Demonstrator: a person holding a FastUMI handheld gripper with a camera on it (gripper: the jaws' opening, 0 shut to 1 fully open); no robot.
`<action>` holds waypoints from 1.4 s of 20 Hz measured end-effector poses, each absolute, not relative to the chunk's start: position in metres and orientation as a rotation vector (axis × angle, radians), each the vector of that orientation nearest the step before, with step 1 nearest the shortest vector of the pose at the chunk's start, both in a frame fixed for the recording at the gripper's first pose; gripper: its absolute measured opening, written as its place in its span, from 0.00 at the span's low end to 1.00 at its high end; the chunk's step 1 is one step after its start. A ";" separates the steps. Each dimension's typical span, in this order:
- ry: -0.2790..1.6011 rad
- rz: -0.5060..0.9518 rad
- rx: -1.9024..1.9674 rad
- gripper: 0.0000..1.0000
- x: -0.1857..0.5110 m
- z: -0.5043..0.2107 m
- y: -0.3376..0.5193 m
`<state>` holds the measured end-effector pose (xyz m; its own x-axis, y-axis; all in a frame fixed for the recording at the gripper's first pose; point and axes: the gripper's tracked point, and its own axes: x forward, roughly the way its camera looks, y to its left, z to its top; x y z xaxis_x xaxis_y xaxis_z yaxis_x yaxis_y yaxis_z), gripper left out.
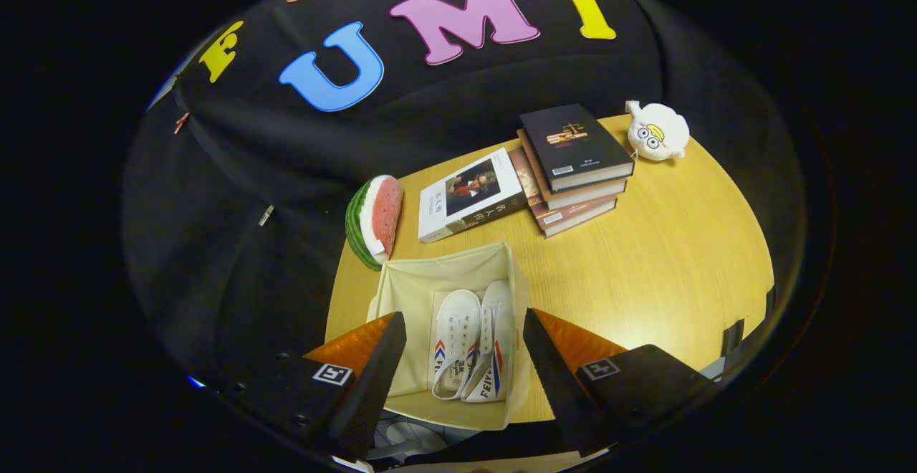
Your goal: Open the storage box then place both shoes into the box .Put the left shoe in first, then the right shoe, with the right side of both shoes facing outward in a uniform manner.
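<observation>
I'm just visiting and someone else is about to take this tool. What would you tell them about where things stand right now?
Tongs: open, holding nothing, hanging above the storage box.
Box: open, on the wooden table, just in front of the watermelon slice toy and the books.
Shoes: both white shoes lie side by side inside the box, between the fingers.
Done: box opened, both shoes in.
Left: probably nothing; check that the shoes face the same way, which I can't confirm from here.

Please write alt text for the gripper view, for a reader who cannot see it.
Two white shoes lie side by side in an open beige storage box on a wooden table, seen between the fingers of the open, empty claw. Beyond are books, a watermelon slice and a plush toy.
</observation>
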<state>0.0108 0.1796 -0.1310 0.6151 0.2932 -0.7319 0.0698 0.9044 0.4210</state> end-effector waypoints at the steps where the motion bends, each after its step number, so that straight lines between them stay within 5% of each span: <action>1: 0.882 0.117 0.436 0.99 0.014 -0.124 0.170; 14: 0.456 0.072 0.185 0.99 0.055 -0.006 0.048; 24: 0.129 -0.099 0.100 0.98 0.054 0.061 -0.049; 28: 0.151 -0.130 0.081 0.98 0.057 0.052 -0.062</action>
<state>0.0566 -0.0623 0.0517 0.9803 -0.1230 -0.1546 0.1352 0.9883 0.0707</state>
